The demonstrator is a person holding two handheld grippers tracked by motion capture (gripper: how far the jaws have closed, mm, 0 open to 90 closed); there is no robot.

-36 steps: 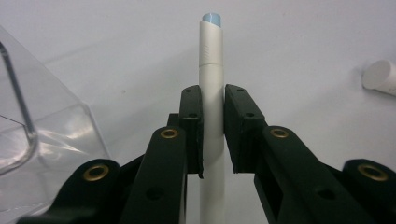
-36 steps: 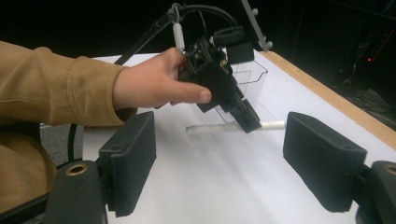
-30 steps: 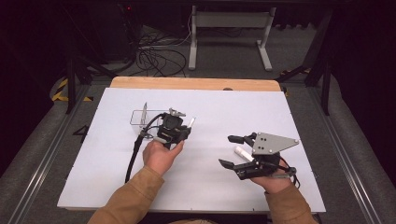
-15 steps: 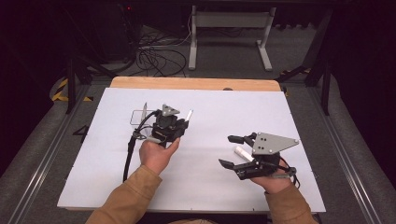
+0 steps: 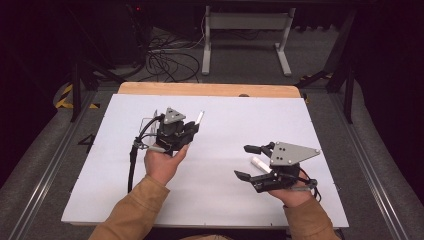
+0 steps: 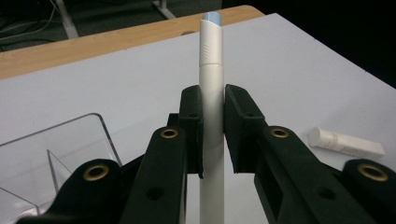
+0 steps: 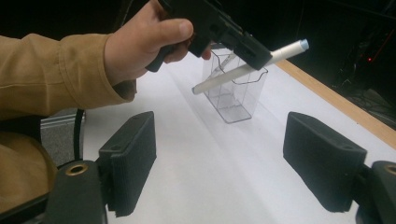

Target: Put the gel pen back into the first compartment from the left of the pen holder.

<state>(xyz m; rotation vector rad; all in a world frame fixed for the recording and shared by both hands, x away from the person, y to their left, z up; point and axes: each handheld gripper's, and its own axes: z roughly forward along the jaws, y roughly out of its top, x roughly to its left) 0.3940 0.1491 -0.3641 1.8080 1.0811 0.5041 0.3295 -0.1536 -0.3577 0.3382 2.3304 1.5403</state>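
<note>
Left tongs (image 6: 213, 135), center frame, clamp a slim white plastic marker with a pale blue tip (image 6: 211, 70) mid-barrel above a clear plastic organizer box (image 7: 233, 88). Right tongs (image 7: 233, 158) gape open, empty. Marker likely light, stiff, slick; mid-barrel grip suits. White cap (image 6: 345, 142) lies on the desk (image 5: 225, 200).

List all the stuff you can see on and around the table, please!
White marker pen with pale blue tip: one, white, clamped between the left gripper's jaws, beside the box.
Short white tube-shaped piece: one, white, lying on the table between the right gripper's open jaws.
Clear plastic compartment box: one, see-through, standing on the table's left half.
White table top: one, white, with a wooden strip along its far edge.
Black cables: a tangle, on the floor beyond the table.
White metal stand: one, on the far floor.
Left gripper: one, black.
Right gripper: one, black.
</note>
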